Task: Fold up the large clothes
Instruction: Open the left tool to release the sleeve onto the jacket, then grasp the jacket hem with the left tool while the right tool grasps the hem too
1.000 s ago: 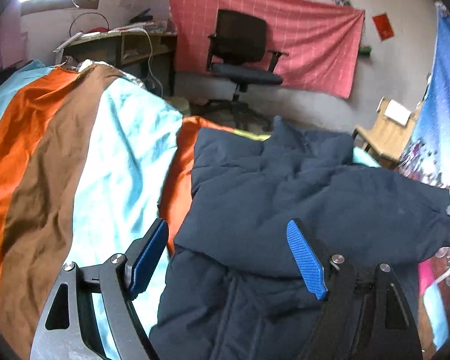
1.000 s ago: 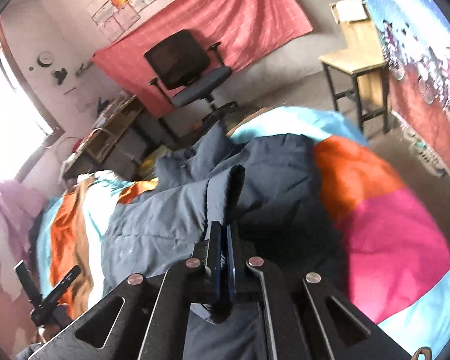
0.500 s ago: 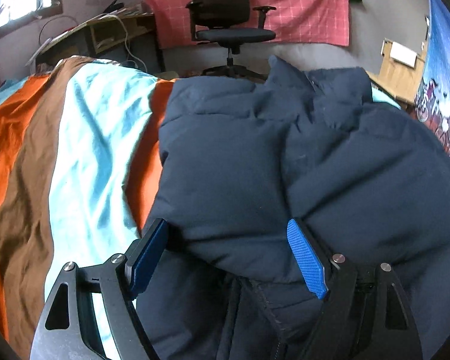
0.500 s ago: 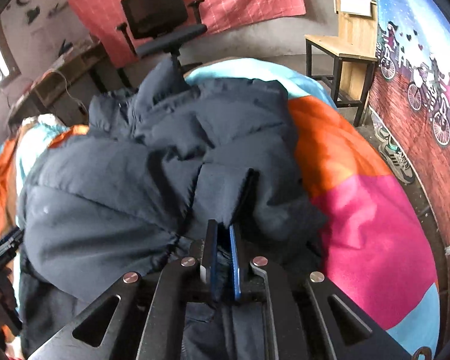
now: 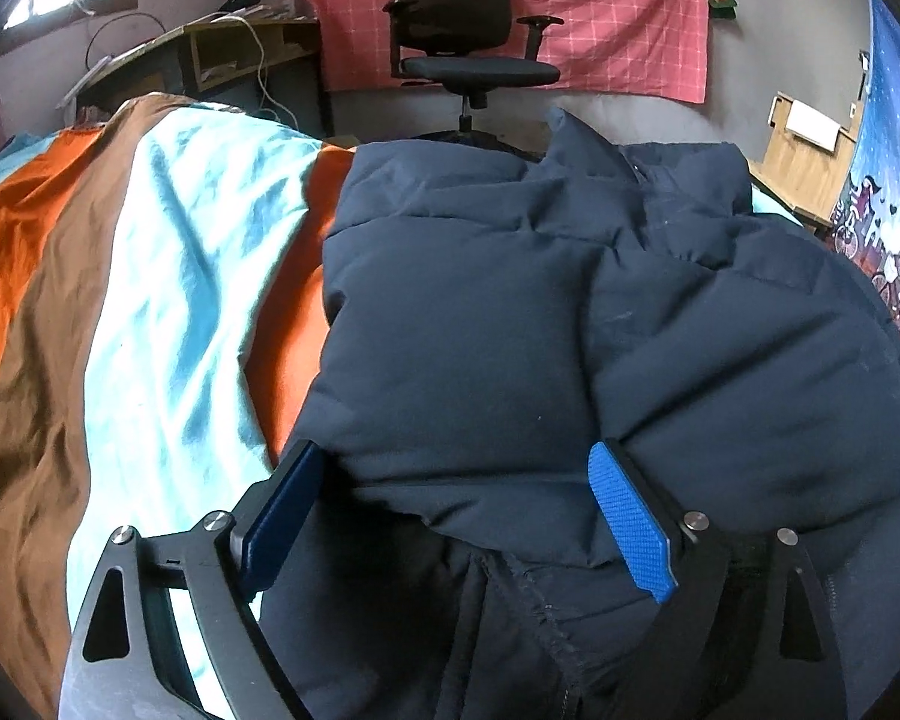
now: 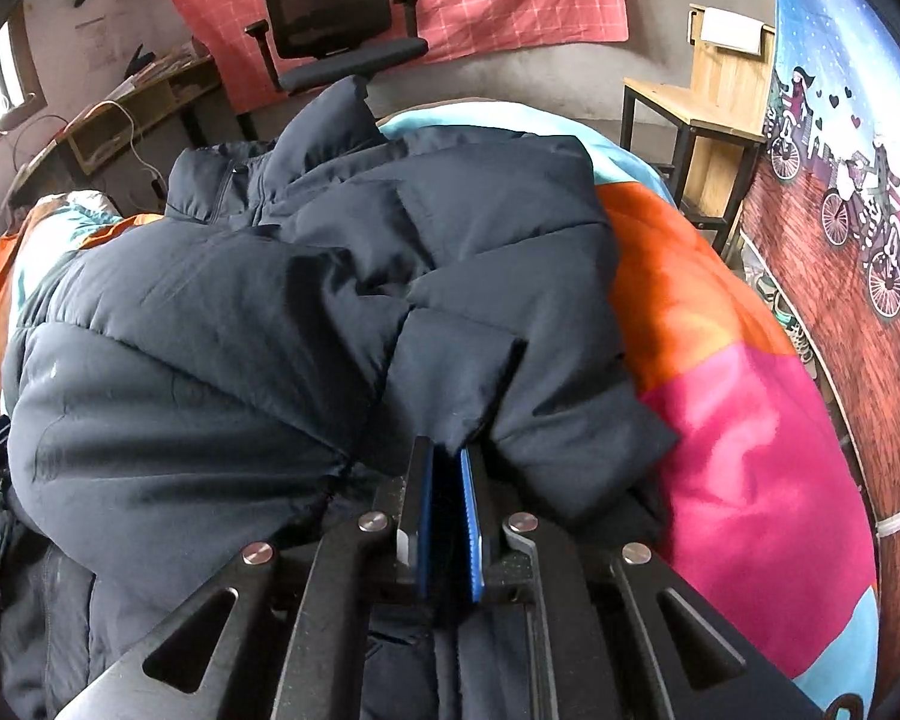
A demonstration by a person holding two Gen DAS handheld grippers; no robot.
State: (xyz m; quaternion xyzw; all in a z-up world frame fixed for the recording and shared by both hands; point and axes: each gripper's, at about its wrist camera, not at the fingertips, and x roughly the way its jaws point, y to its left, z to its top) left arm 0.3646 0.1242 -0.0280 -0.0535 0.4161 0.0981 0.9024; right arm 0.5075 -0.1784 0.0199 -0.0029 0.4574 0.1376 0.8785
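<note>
a: a bedroom, striped bedspread [image 5: 150, 312] in orange, brown and pale blue, office chair [image 5: 462, 42] against a pink wall cloth.

b: and the navy puffer jacket [image 5: 540, 312] lies bunched on it, a padded part doubled over toward the hem.

a: looks like the fold is being laid down. left gripper [image 5: 450, 510] tilts down, its jaws opening around the thick roll, pads off it.

b: right gripper [image 6: 447, 498] pinches a cuff edge nearly closed. next, i'd guess, let go and flatten.

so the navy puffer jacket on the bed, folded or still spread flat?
Folded: the navy puffer jacket has its upper half doubled over the lower panel, whose hem shows beneath.
</note>
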